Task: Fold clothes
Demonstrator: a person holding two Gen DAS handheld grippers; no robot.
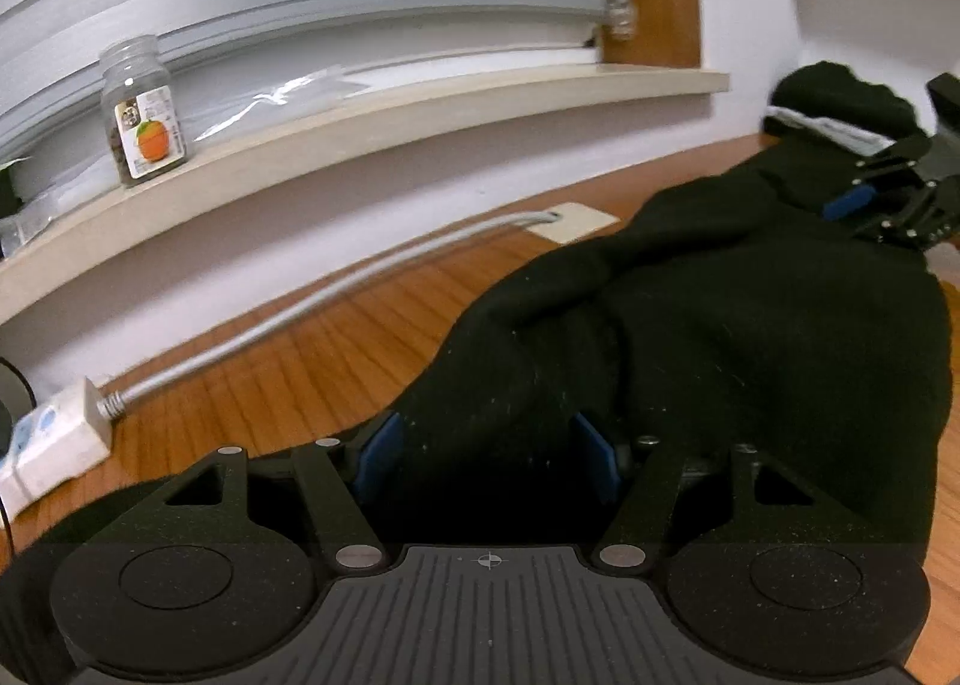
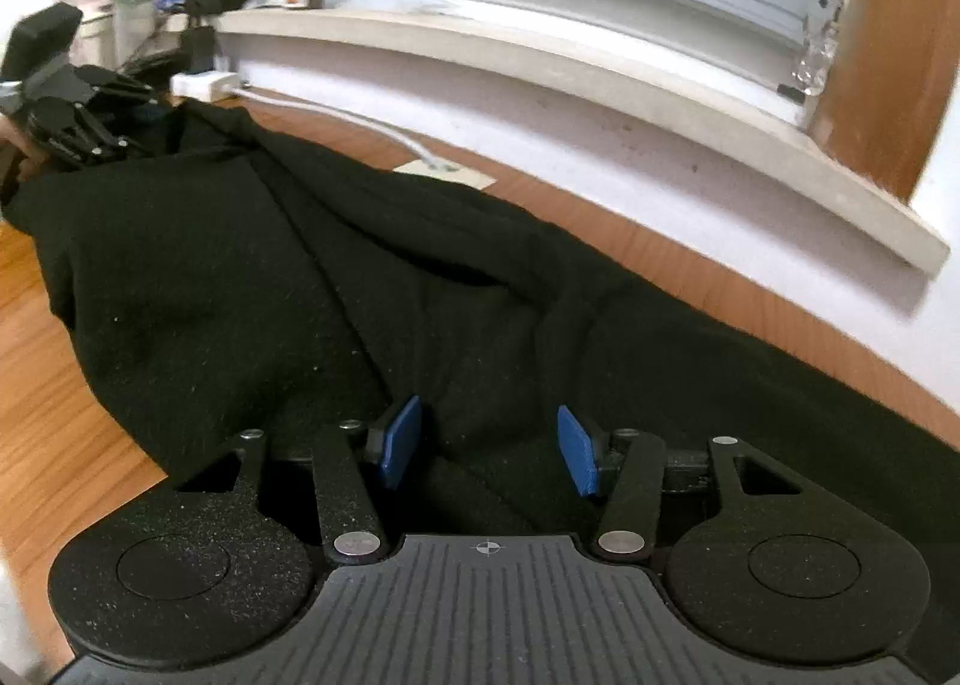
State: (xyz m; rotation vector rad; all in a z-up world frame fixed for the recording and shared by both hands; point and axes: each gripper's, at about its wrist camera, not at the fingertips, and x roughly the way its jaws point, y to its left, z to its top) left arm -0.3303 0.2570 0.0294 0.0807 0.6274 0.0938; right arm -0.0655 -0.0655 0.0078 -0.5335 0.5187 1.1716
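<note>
L to R. Far left on the wooden bench (image 1: pixel 288 379): 1 white power strip (image 1: pixel 54 445) w/ 1 grey cable (image 1: pixel 312 301) running along the wall to a pale plate (image 1: pixel 576 221) set in the wood. Above it, a windowsill (image 1: pixel 360 114) carrying 1 glass jar (image 1: pixel 143 111) w/ an orange on the label; other small items on the sill's far end in the right wrist view are too blurred to count.

The left tool (image 1: pixel 487 454) sits at the left end of 1 black garment (image 1: pixel 750 325). Its blue pads stand apart, cloth lying between them; no pinch visible, so it reads as not clamped. The garment stretches across the bench as a long, loosely bunched band, ridges and creases running lengthwise, no crisp edges.

The right tool (image 2: pixel 489 448) is at the opposite end of the same garment, pads also apart, fabric bulging up between them but not squeezed. Each tool shows small in the other's view, at the far end of the cloth. Behind the right end, 1 more dark heap (image 1: pixel 840 96) against the wall, prob. more clothing, can't tell for sure.

Progress, as judged: early/mid. Garment looks doubled lengthwise at best, still rumpled; no tidy rectangle yet. Left to do: take hold of both ends, smooth, fold across, then prob. the other heap.

Count: 2 tools, 1 garment in work, 1 heap, 1 jar, 1 strip, 1 cable.
</note>
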